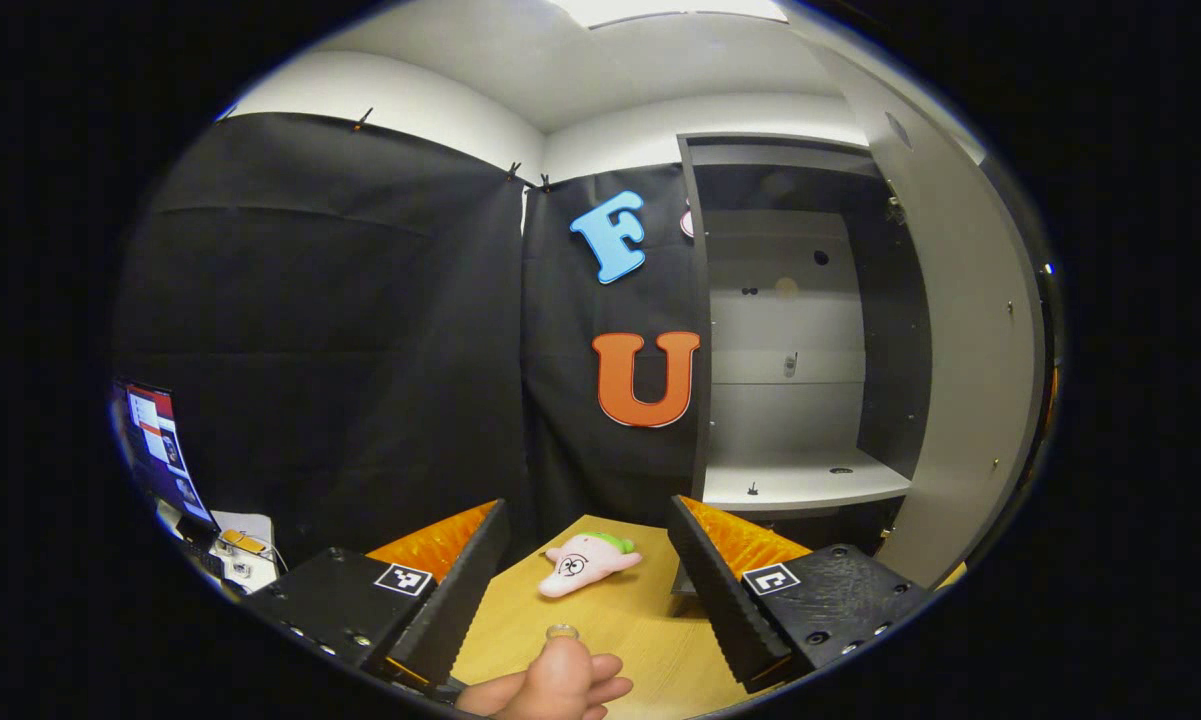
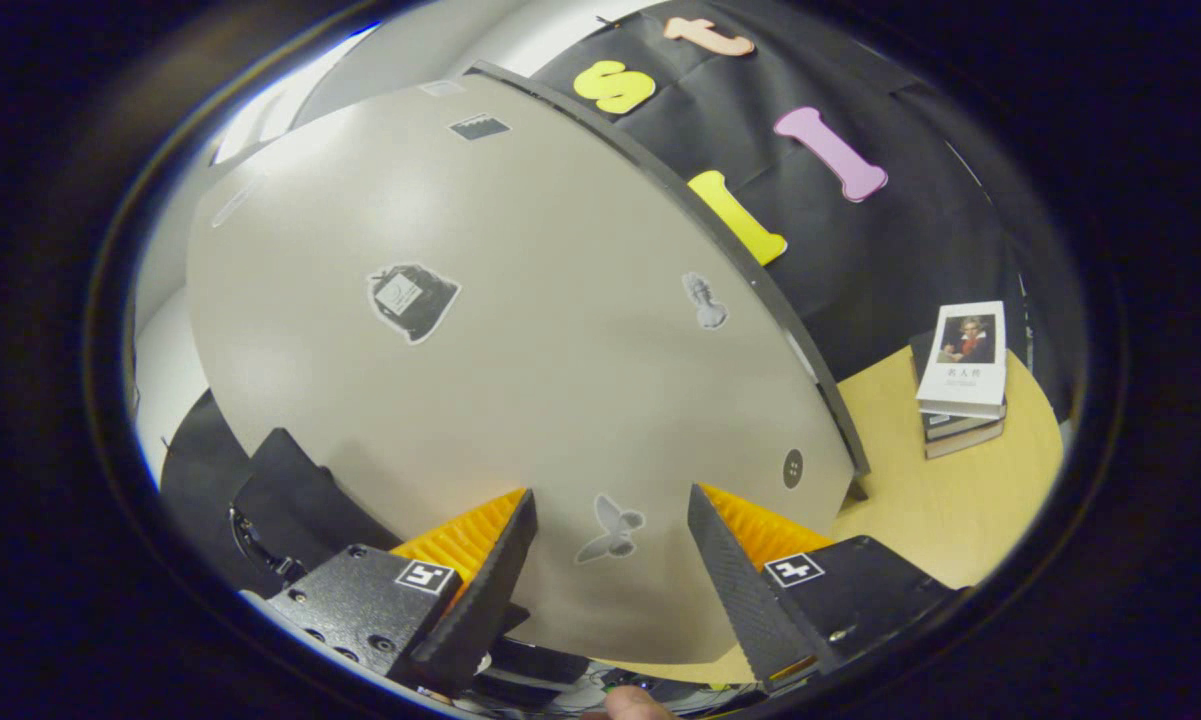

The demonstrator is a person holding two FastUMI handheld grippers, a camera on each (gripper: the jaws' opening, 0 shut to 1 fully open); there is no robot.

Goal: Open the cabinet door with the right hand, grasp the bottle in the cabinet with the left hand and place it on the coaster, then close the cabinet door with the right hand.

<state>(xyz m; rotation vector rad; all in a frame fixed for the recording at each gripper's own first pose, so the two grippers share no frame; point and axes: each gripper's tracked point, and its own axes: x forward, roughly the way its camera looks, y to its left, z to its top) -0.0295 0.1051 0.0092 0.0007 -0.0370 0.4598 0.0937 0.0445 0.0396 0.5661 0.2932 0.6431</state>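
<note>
Left gripper (image 1: 590,535): fingers apart, nothing between them. Ahead and to its right, the cabinet (image 1: 800,330) stands open; no bottle can be made out inside. A plush toy (image 1: 585,565) lies just ahead. Right gripper (image 2: 610,530): fingers apart, facing the stickered cabinet door (image 2: 520,350). Stacked books (image 2: 963,375) sit to its right; title unreadable.

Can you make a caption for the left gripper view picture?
Open left gripper faces the open cabinet, pink plush toy ahead.

Each hand-held gripper (image 1: 588,545) (image 2: 610,545) has a screwed black body, square marker tags and ridged fingers
</note>
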